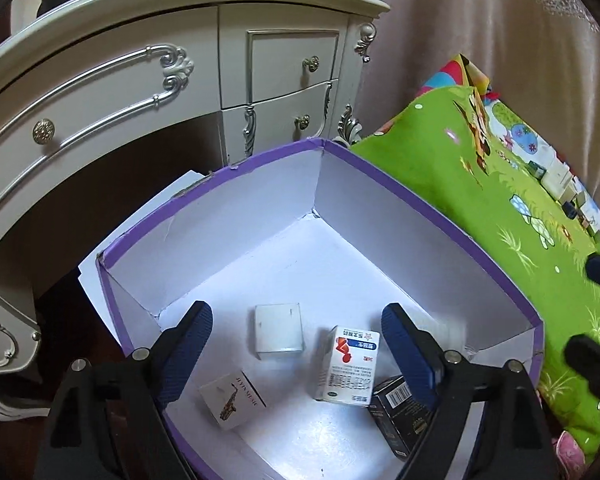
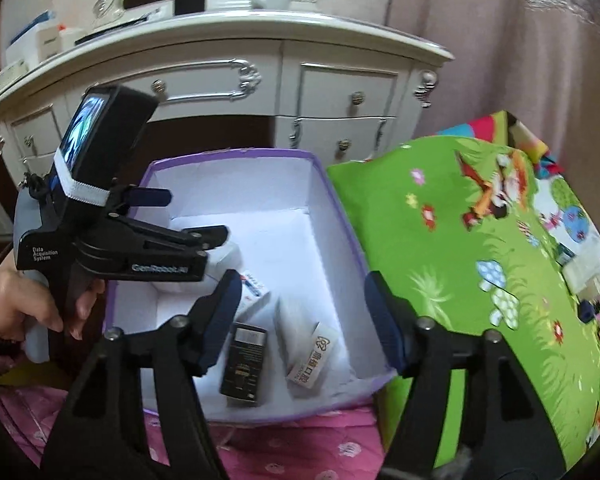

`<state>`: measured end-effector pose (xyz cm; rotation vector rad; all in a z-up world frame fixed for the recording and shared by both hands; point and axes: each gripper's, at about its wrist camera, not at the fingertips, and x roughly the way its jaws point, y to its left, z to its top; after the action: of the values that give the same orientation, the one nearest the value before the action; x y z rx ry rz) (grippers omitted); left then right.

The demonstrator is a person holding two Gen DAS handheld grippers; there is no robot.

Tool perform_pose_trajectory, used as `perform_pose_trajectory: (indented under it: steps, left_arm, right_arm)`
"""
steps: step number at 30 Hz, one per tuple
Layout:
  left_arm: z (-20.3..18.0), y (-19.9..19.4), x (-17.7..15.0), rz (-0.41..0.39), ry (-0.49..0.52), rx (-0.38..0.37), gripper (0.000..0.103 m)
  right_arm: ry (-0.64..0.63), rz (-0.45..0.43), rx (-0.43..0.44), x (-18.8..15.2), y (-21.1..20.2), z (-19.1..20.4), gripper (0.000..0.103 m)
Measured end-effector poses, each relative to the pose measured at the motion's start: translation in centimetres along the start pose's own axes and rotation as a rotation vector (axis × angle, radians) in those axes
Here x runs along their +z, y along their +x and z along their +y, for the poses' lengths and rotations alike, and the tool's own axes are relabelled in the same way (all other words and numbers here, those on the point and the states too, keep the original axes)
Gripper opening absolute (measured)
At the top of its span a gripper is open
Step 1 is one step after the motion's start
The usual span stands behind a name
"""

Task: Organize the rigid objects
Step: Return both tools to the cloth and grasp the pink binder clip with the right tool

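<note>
**4 small boxes inside the purple-rimmed carton**

4 items on the white floor of the purple-rimmed carton [image 1: 420, 208]: plain white box [image 1: 279, 332], blue-and-white medicine box [image 1: 348, 364] upright just beside it, black box [image 1: 396, 412] touching the medicine box, saxophone-printed card box [image 1: 232, 398] apart nearer the front wall. Left gripper [image 1: 296, 344] above the carton, fingers spread wide, holding nothing. Right gripper [image 2: 300, 320] likewise spread and empty, over the carton's near end. Green cartoon mat [image 1: 500, 208] just right of the carton; white dresser [image 1: 148, 92] behind.
</note>
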<state>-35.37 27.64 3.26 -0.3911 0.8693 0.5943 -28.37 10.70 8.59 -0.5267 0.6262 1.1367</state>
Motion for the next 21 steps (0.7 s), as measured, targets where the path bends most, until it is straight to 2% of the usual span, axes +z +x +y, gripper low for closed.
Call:
perform_pose_trajectory:
  steps: [4,7,12,15,18,21]
  left_arm:
    - [-2.2,0.0,0.5,0.008,0.038,-0.041,0.087]
    - [-6.2,-0.2,1.0,0.007,0.119,-0.123,0.088]
    - [-16.5,0.3,1.7,0.039,0.299,-0.332,0.089]
    - [-23.2,1.6,1.8,0.069,0.387,-0.429,0.089]
    - [-29.7,3.5,2.2,0.062,0.478,-0.453,0.089]
    - [-35.1,6.0,3.1,0.070,0.518,-0.453,0.089]
  right_arm:
    - [0.066,-0.006,-0.053,-1.4,-1.7,-3.0,0.076]
    - [0.103,0.018,-0.147,-3.4,-2.9,-5.8,0.080]
    - [0.187,0.098,-0.375,-9.0,-4.8,-11.9,0.082]
    - [0.311,0.155,-0.432,-12.6,-6.2,-16.5,0.082]
    - [0.417,0.190,-0.472,-16.0,-7.5,-21.1,0.082]
    - [0.523,0.212,-0.505,-18.5,-8.2,-26.1,0.082]
